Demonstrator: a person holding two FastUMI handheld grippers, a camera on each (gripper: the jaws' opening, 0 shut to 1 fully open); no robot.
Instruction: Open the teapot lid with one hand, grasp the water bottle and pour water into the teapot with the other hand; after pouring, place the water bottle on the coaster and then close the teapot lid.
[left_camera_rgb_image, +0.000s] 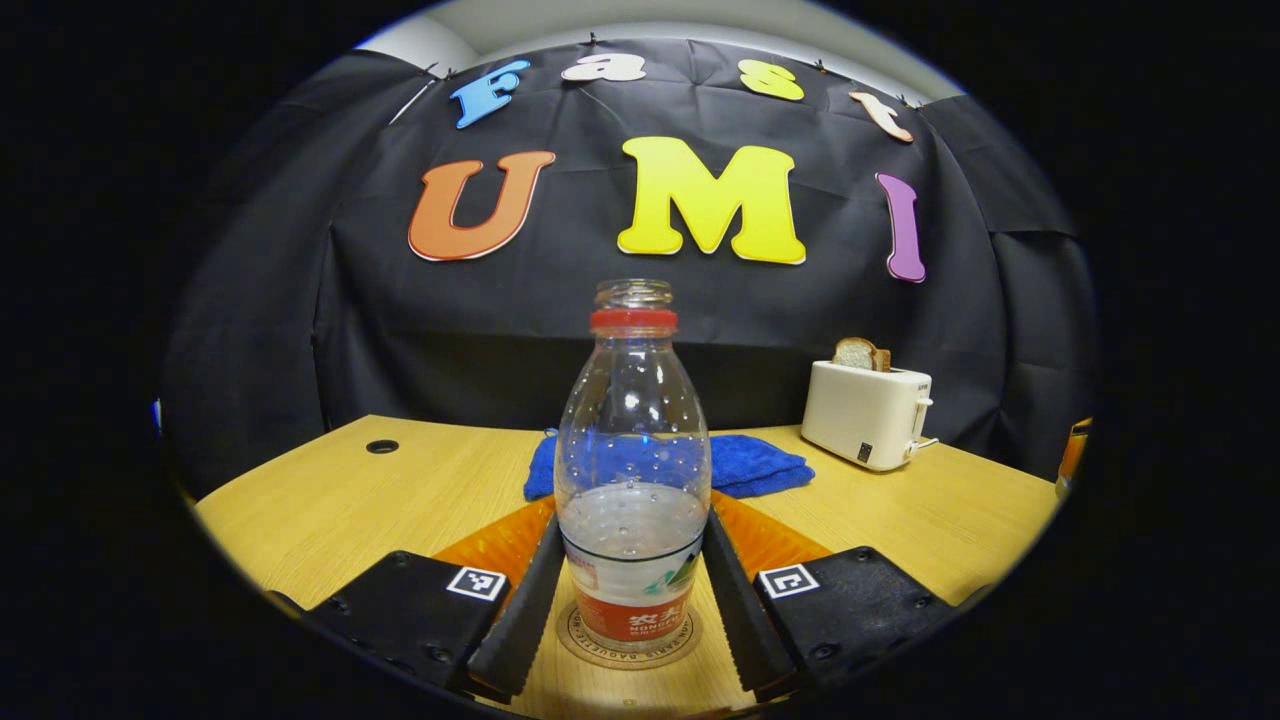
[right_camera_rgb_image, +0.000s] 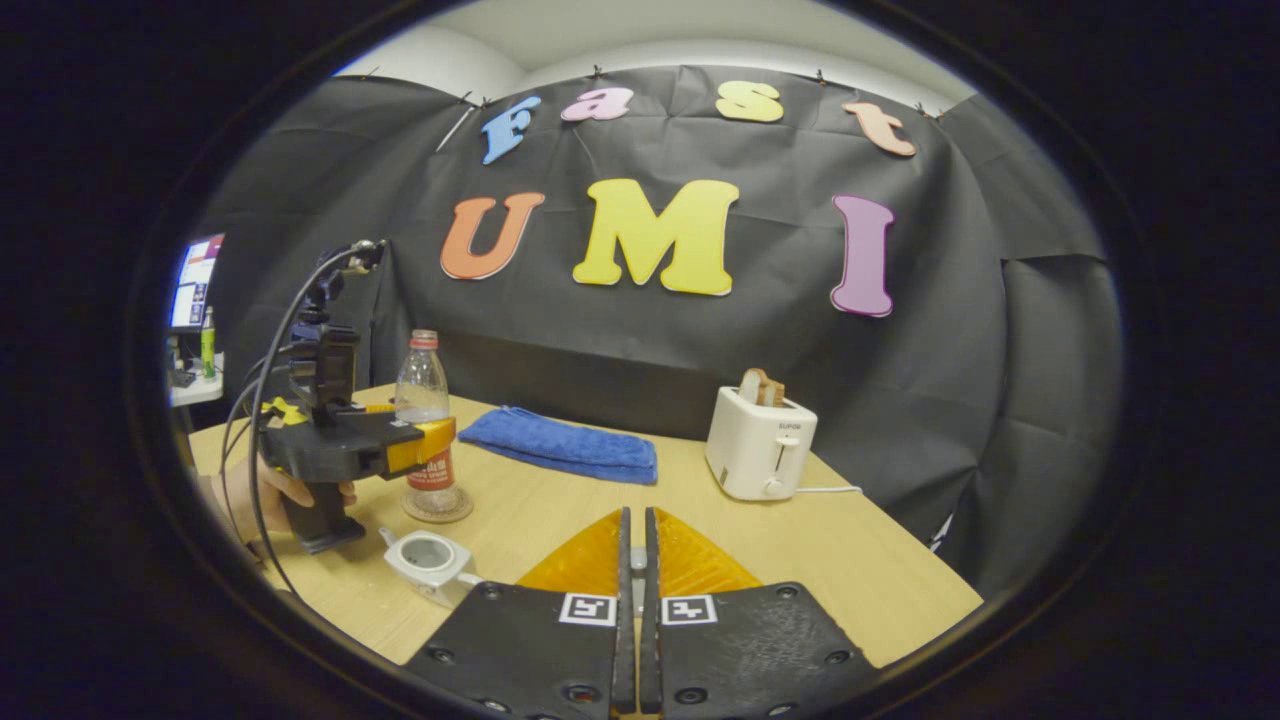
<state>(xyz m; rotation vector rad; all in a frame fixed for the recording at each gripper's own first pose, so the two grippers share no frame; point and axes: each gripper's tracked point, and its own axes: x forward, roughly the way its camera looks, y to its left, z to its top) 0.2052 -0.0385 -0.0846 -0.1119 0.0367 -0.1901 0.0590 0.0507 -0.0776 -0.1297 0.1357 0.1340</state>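
The bottle (left_camera_rgb_image: 632, 470) stands upright at centre of the left gripper view, capless, part full, on a round coaster (left_camera_rgb_image: 628, 640) with lettering around its rim too small to read. Its red label's writing I leave unread. The left gripper (left_camera_rgb_image: 630, 590) has its fingers (left_camera_rgb_image: 520, 600) close on either side of the bottle; whether both press on it I cannot tell. In the right gripper view the teapot (right_camera_rgb_image: 430, 562) sits open at lower left, just in front of the bottle (right_camera_rgb_image: 424, 420). The right gripper (right_camera_rgb_image: 636, 560) is closed, with something small pinched between its fingers, too hidden to name. Behind lie a blue cloth (right_camera_rgb_image: 565, 445) and, right of it, a white toaster (right_camera_rgb_image: 758, 445) with bread in its slots.
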